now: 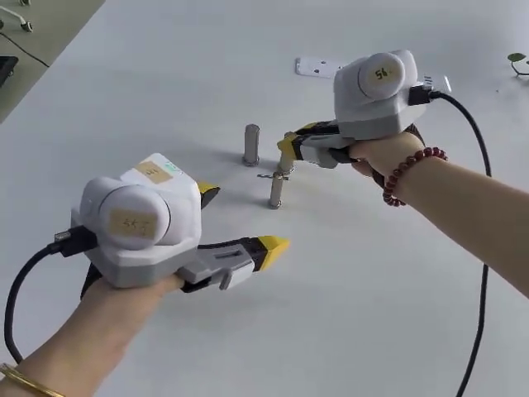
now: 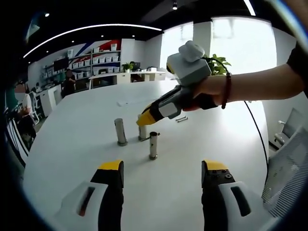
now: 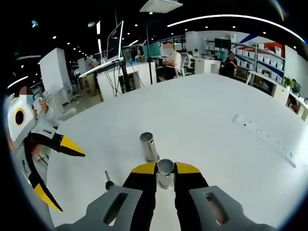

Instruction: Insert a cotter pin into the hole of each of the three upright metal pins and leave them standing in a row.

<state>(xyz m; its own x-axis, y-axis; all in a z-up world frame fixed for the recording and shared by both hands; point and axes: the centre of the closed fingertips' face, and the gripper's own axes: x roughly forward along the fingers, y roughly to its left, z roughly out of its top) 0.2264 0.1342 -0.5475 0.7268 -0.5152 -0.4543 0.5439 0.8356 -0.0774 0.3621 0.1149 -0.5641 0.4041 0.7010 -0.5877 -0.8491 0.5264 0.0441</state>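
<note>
Three upright metal pins stand close together on the white table [image 1: 248, 331]. The far pin [image 1: 251, 144] [image 2: 120, 131] [image 3: 149, 146] stands free. The near pin [image 1: 276, 191] [image 2: 153, 145] has a thin cotter pin [image 1: 266, 175] through its top; its top [image 3: 109, 185] also peeks out beside my right jaws. My right gripper [image 1: 287, 150] [image 2: 144, 118] [image 3: 165, 168] is shut on the middle pin [image 3: 165, 174], which it mostly hides in the head view. My left gripper [image 1: 240, 217] [image 2: 163, 166] hangs open and empty, short of the pins.
A white power strip [image 1: 318, 66] [image 3: 264, 134] lies at the far side of the table. The right gripper's black cable [image 1: 481, 248] trails down the right. A small loose metal piece [image 2: 181, 118] lies behind the pins. People sit at desks beyond the table.
</note>
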